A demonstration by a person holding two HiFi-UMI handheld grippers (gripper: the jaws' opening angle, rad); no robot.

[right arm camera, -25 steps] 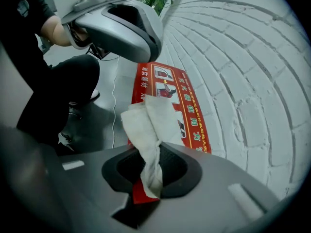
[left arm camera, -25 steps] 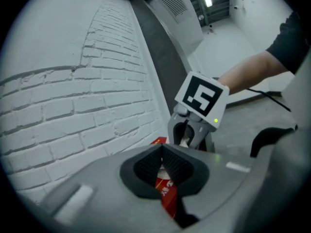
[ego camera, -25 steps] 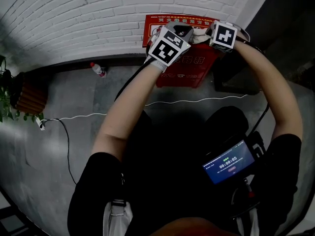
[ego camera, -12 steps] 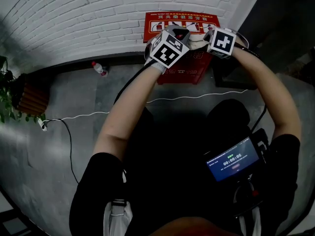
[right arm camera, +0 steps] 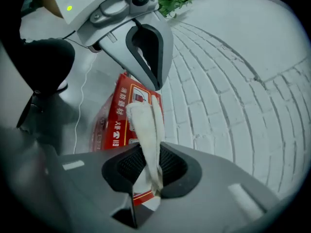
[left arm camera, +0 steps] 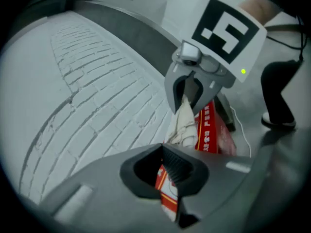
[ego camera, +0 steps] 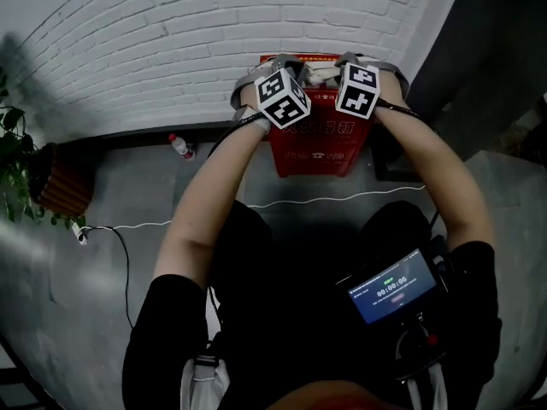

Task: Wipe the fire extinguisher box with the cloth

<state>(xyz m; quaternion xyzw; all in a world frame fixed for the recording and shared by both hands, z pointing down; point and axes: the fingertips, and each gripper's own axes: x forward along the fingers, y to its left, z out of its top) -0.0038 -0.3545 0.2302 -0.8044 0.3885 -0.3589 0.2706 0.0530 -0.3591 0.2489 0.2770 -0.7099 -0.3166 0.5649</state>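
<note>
Fig.: R gripper (right arm camera: pixel 148 174) jaws clamped on cloth (right arm camera: pixel 146 127), at top edge of fire extinguisher box (ego camera: pixel 318 139); box backs onto brick wall (ego camera: pixel 171 49). L gripper (left arm camera: pixel 167 176) jaws together, empty, beside box top. Cloth: light, limp, prob. bunches, so hold mid-fold. Box: rigid, likely steady.

1. A white brick wall (ego camera: pixel 154 49) fills the background.
2. A red-capped plastic bottle (ego camera: pixel 179 146) lies at the wall's foot.
3. A leafy plant (ego camera: pixel 15 173) stands near the wall's left end.
4. A white cable (ego camera: pixel 333 199) trails along the floor, out from the wall.
</note>
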